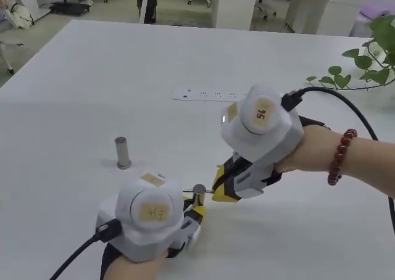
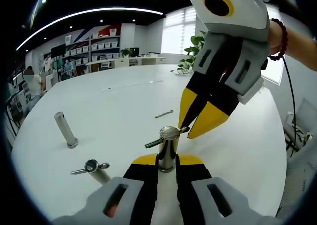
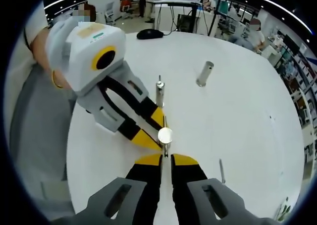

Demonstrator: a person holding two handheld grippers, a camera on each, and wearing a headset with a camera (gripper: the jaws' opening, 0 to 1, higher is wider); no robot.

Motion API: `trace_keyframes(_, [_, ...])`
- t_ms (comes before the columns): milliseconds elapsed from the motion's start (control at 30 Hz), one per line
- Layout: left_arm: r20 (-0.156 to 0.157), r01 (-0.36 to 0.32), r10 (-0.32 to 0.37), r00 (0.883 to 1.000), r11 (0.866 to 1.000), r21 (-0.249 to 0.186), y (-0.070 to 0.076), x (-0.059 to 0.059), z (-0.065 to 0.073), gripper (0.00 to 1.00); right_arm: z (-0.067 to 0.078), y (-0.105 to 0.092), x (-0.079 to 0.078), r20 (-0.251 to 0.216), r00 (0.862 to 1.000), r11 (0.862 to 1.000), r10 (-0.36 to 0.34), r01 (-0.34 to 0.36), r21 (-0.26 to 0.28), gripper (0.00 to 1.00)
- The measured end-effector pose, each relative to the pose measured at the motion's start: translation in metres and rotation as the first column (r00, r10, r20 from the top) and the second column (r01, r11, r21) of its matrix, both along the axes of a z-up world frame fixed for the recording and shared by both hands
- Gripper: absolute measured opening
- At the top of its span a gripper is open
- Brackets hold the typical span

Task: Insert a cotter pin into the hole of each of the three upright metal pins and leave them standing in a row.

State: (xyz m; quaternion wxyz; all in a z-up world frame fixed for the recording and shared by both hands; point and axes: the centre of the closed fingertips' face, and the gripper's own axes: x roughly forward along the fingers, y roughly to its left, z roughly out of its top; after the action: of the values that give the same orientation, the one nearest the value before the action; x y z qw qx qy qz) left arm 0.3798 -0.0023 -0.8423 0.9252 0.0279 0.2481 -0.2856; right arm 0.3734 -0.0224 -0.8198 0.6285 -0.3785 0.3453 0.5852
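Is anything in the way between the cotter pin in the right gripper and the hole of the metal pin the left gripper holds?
Nothing visible stands between them. The right gripper has the cotter pin already poking through the hole of the metal pin, which is clamped upright in the left gripper.

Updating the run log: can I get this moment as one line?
left gripper: shut on metal pin | right gripper: shut on cotter pin | state: cotter pin through the pin's hole
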Motion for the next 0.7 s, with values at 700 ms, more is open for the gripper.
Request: trace_keyframes(700, [-0.001, -0.004, 0.004, 1.000, 1.000, 0.004, 0.0008, 0.0014, -0.0004, 0.11, -0.0018, 0.0070, 0.0021, 0.013, 1.000, 1.000, 0.014, -0.014, -0.002, 0.04])
